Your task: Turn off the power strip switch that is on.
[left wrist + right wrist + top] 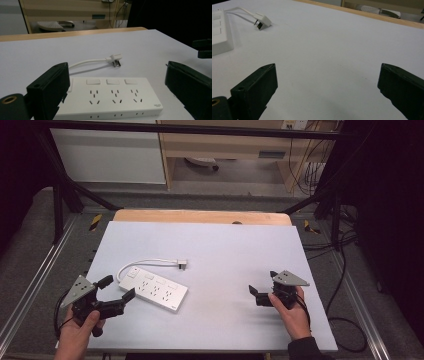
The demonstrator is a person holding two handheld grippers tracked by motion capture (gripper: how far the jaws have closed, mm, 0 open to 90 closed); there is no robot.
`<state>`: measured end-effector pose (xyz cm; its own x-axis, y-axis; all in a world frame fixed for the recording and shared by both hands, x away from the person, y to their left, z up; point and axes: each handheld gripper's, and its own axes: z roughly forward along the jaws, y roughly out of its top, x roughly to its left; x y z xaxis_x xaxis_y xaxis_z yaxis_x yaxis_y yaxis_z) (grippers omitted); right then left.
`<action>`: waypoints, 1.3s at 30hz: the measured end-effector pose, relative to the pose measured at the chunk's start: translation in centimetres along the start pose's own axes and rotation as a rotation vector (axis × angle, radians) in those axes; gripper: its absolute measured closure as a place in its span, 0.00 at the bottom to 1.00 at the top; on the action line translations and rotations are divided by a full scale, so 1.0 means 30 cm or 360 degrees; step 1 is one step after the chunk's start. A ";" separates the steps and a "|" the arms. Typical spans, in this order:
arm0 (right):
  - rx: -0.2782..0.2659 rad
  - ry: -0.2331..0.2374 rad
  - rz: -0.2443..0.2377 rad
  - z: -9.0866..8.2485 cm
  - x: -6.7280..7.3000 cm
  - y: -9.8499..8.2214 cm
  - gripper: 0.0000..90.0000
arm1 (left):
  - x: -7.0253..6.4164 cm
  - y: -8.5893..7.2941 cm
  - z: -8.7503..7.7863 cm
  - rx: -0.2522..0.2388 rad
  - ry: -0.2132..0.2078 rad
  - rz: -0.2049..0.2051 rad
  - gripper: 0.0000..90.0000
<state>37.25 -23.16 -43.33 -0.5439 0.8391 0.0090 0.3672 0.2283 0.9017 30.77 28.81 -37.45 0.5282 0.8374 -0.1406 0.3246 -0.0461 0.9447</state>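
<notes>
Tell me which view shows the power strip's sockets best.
The left gripper view: the power strip lies close between the open jaws, its three sockets and switches plain. The high view shows it whole but small; the right gripper view catches one end at its left edge.

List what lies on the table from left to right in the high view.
Left gripper → power strip → plug → right gripper.

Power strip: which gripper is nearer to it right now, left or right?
Left. The left gripper sits right at the near-left end of the power strip, jaws open on either side of that end. The right gripper is well off to the strip's right, over bare table.
</notes>
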 end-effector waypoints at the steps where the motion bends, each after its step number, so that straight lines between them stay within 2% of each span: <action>1: -0.0002 0.0003 -0.0001 0.000 0.001 0.001 0.03 | -0.002 0.005 0.004 0.0009 -0.0004 0.0001 0.06; 4: 0.0002 -0.0015 -0.0015 0.004 0.001 0.000 0.04 | -0.017 0.027 0.016 0.0039 -0.0019 0.0021 0.07; 10: -0.0003 -0.0010 -0.0008 -0.002 -0.001 -0.001 0.03 | -0.034 0.068 0.030 0.0044 -0.0051 0.0042 0.06; 11: -0.0008 -0.0009 -0.0014 -0.002 -0.001 0.000 0.04 | -0.042 0.094 0.038 0.0053 -0.0057 0.0062 0.06; 15: -0.0024 -0.0018 -0.0019 -0.001 0.006 0.005 0.04 | -0.050 0.136 0.051 0.0069 -0.0054 0.0082 0.08; 16: -0.0015 -0.0017 -0.0026 0.000 0.009 0.004 0.04 | -0.055 0.173 0.060 0.0069 -0.0064 0.0084 0.08; 17: -0.0015 -0.0017 -0.0026 0.000 0.009 0.004 0.04 | -0.055 0.173 0.060 0.0069 -0.0064 0.0084 0.08; 21: -0.0012 0.0002 -0.0049 -0.002 0.015 -0.001 0.04 | -0.063 0.233 0.075 0.0062 -0.0082 0.0083 0.08; 28: -0.0020 -0.0001 -0.0060 -0.001 0.020 0.007 0.03 | -0.057 0.248 0.091 0.0071 -0.0080 0.0056 0.09; 34: 0.0001 0.0000 -0.0078 0.005 0.023 0.002 0.03 | -0.046 0.272 0.106 0.0093 -0.0109 0.0064 0.08; 39: -0.0012 0.0003 -0.0065 -0.004 0.024 0.003 0.03 | -0.030 0.291 0.123 0.0086 -0.0087 0.0070 0.09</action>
<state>36.80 -22.61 -43.17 -0.5597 0.8282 -0.0273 0.3388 0.2588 0.9046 36.03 25.65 -30.16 0.5844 0.8031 -0.1165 0.3412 -0.1130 0.9332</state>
